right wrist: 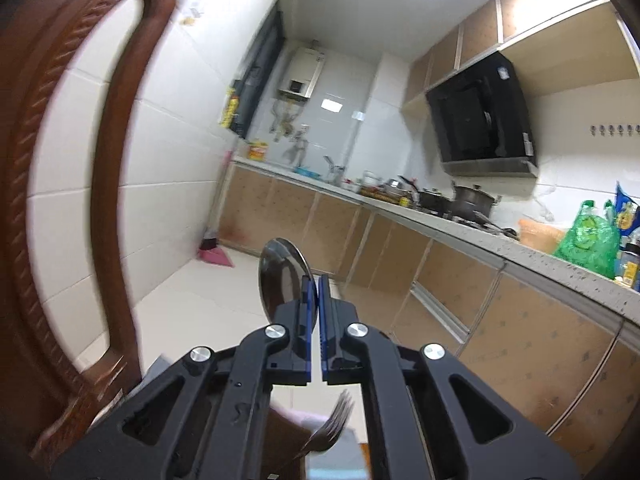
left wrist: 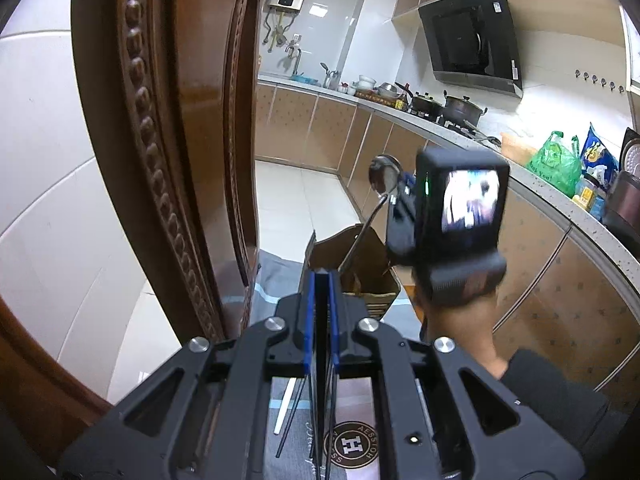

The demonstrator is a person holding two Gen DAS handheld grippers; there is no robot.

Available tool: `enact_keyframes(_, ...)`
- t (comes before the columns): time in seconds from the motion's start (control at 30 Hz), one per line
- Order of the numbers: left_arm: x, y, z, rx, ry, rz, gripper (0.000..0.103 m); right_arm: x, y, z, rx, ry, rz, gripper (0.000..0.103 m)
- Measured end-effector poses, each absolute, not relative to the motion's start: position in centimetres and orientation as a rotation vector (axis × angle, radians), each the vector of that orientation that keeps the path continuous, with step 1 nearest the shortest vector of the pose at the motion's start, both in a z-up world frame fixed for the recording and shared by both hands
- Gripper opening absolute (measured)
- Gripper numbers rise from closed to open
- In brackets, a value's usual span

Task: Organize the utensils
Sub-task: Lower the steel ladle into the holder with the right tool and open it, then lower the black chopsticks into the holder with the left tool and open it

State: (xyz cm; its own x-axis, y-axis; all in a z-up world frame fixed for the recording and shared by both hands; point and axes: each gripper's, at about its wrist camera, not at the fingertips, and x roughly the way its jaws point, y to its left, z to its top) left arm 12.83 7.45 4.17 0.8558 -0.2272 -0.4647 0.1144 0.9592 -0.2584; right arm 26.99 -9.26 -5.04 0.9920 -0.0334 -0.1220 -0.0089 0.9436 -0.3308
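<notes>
While the right claw (right wrist: 318,280) grips a spoon (right wrist: 282,276), the clenched left claw (left wrist: 321,276) noses a cardboard box (left wrist: 360,264).

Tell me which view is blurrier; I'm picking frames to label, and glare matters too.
Right wrist view: smeared, worst on the door frame and fork; bright glare on the upper cabinet. Left wrist view: mostly sharp, only the right gripper and its spoon blur; both bend at the edges.

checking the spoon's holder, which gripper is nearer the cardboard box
Left. The left gripper sits right at the cardboard box rim; the right gripper holds the spoon above it.
</notes>
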Motion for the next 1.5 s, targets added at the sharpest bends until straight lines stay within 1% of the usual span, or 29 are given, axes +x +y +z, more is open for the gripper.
enact_keyframes(0.03,12.9,7.4,4.0,-0.227,0.517,-0.178,0.006,26.4,-9.3,-5.6,-0.331,0.144,0.015,0.011)
enact_keyframes(0.07,13.0,7.4,4.0,-0.226,0.518,-0.176,0.007,26.0,-9.4,-5.9,-0.326,0.166,0.034,0.031)
enact_keyframes(0.1,13.0,7.3,4.0,-0.224,0.518,-0.174,0.007,25.5,-9.6,-6.1,-0.316,0.185,0.061,0.045)
enact_keyframes(0.13,13.0,7.2,4.0,-0.223,0.519,-0.170,0.006,24.8,-9.8,-6.0,-0.301,0.183,0.077,0.067)
enact_keyframes(0.17,13.1,7.2,4.0,-0.222,0.519,-0.168,0.007,23.6,-10.5,-5.8,-0.278,0.180,0.101,0.078)
enact_keyframes(0.23,13.1,7.1,3.9,-0.220,0.520,-0.161,0.007,21.5,-12.1,-5.1,-0.236,0.216,0.168,0.088)
enact_keyframes(0.33,13.2,6.8,3.7,-0.212,0.522,-0.153,0.006,17.7,-15.3,-4.7,-0.123,0.269,0.259,0.097)
enact_keyframes(0.47,13.4,5.9,3.4,-0.206,0.533,-0.151,0.007,11.0,-20.8,-6.0,0.002,0.311,0.226,0.100)
enact_keyframes(0.53,13.4,5.4,3.2,-0.207,0.536,-0.152,0.007,9.2,-23.4,-6.7,0.067,0.364,0.199,0.100)
enact_keyframes(0.6,13.5,5.1,3.3,-0.223,0.525,-0.156,0.007,8.3,-25.4,-7.0,0.134,0.370,0.180,0.100)
enact_keyframes(0.7,14.5,4.8,4.0,-0.315,0.508,-0.167,0.007,8.5,-27.5,-7.4,0.194,0.394,0.181,0.100)
enact_keyframes(0.8,15.9,3.8,5.1,-0.340,0.480,-0.159,0.007,8.8,-28.6,-7.5,0.195,0.390,0.168,0.100)
enact_keyframes(1.0,20.5,2.1,8.3,-0.411,0.411,-0.147,0.007,9.6,-29.9,-7.5,0.227,0.395,0.164,0.100)
enact_keyframes(1.13,23.9,2.8,9.3,-0.488,0.366,-0.106,0.007,9.8,-30.6,-7.7,0.239,0.397,0.175,0.100)
enact_keyframes(1.23,25.6,3.3,8.9,-0.509,0.320,-0.054,0.007,10.1,-31.1,-8.0,0.250,0.402,0.178,0.100)
enact_keyframes(1.37,27.5,4.0,6.8,-0.566,0.292,-0.004,0.007,10.6,-31.6,-8.5,0.263,0.420,0.174,0.100)
enact_keyframes(1.5,28.6,4.4,3.4,-0.633,0.248,0.034,0.007,11.2,-31.9,-9.0,0.278,0.437,0.181,0.100)
